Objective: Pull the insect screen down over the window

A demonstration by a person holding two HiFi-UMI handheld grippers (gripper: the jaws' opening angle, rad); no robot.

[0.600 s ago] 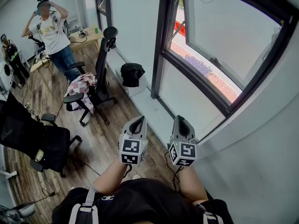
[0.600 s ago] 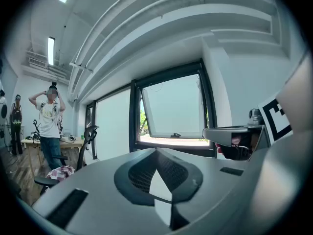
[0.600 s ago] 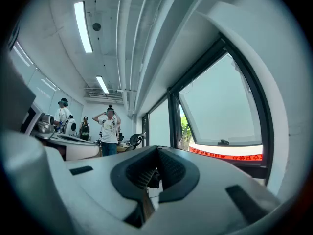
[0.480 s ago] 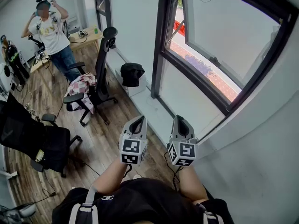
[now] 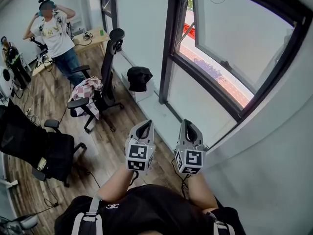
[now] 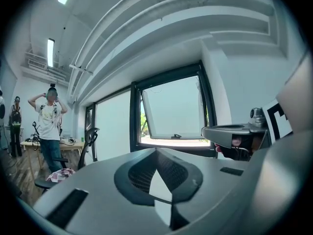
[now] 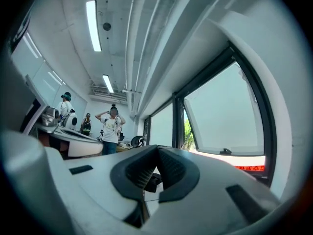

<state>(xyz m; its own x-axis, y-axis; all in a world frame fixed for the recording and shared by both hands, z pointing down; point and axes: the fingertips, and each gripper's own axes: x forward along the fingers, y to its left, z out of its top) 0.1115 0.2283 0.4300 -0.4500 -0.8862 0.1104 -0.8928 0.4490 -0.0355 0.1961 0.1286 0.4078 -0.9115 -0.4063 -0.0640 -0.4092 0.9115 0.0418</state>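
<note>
From the head view, the person holds both grippers out in front of the body, side by side and near level, above the floor (image 5: 122, 126) at the foot of the window wall. The left gripper (image 5: 145, 124) and the right gripper (image 5: 188, 123) are a little apart, each with its marker cube toward the person. The window (image 5: 205, 84) lies ahead of them and to the right, well apart from both. Its sash (image 5: 234, 33) is tilted open outward, with a fixed pane below it. I cannot make out the screen itself. A black bag (image 5: 139, 77) lies by the wall's edge. An office chair (image 5: 105, 77) stands on the floor beyond the grippers, and another person (image 5: 51, 33) stands at the far end of the room.

In the left gripper view, the left gripper (image 6: 157, 152) has its jaws pressed together and grips nothing. The ribbed pads (image 6: 142, 173) meet at the tip. The window (image 6: 173, 111) stands beyond the tips, far from touching. The right gripper (image 6: 234, 133) shows at the right edge.

In the right gripper view, the right gripper (image 7: 157, 148) is likewise closed tight on nothing. The window (image 7: 220, 116) rises to the right of and above the tips, clear of them. The other person (image 7: 111, 124) stands off to the left.
</note>
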